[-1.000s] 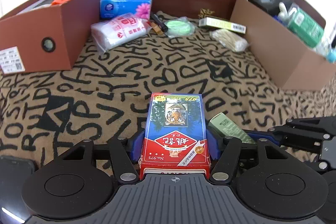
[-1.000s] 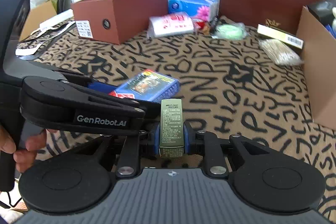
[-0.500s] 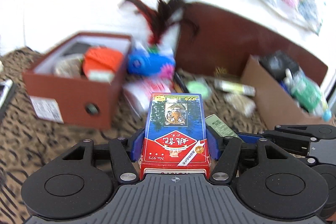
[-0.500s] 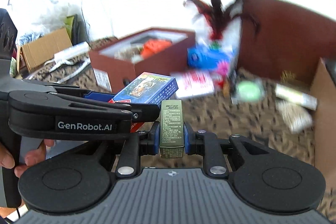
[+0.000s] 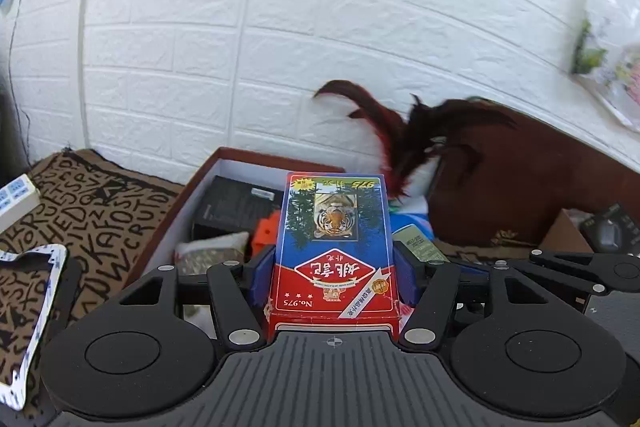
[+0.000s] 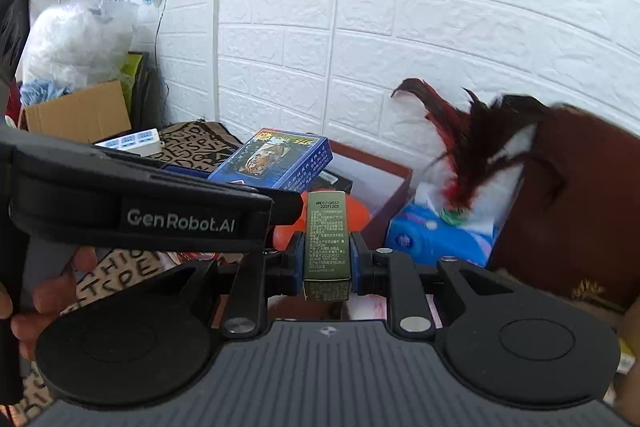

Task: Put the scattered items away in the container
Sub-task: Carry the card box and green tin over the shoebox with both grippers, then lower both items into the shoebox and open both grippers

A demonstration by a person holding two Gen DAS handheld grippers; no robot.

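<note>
My left gripper (image 5: pixel 333 267) is shut on a blue-and-red playing-card box (image 5: pixel 333 247) with a tiger picture, held above the near end of the open brown shoebox (image 5: pixel 192 195). The shoebox holds a black box, an orange thing and a bag. My right gripper (image 6: pixel 327 259) is shut on a slim olive-green box (image 6: pixel 327 239), raised just right of the left gripper. The card box (image 6: pixel 276 159) and shoebox rim (image 6: pixel 384 167) also show in the right wrist view. The green box's tip (image 5: pixel 418 243) shows in the left wrist view.
A blue tissue pack (image 6: pixel 440 239) with red-black feathers (image 6: pixel 472 147) stands right of the shoebox. A dark brown panel (image 5: pixel 540 187) leans on the white brick wall. A white-framed thing (image 5: pixel 36 307) lies on the letter-patterned cloth (image 5: pixel 92 211) at left.
Both grippers have lifted off the cloth and moved forward to the shoebox, each still holding its box. The view has tilted up toward the wall.
</note>
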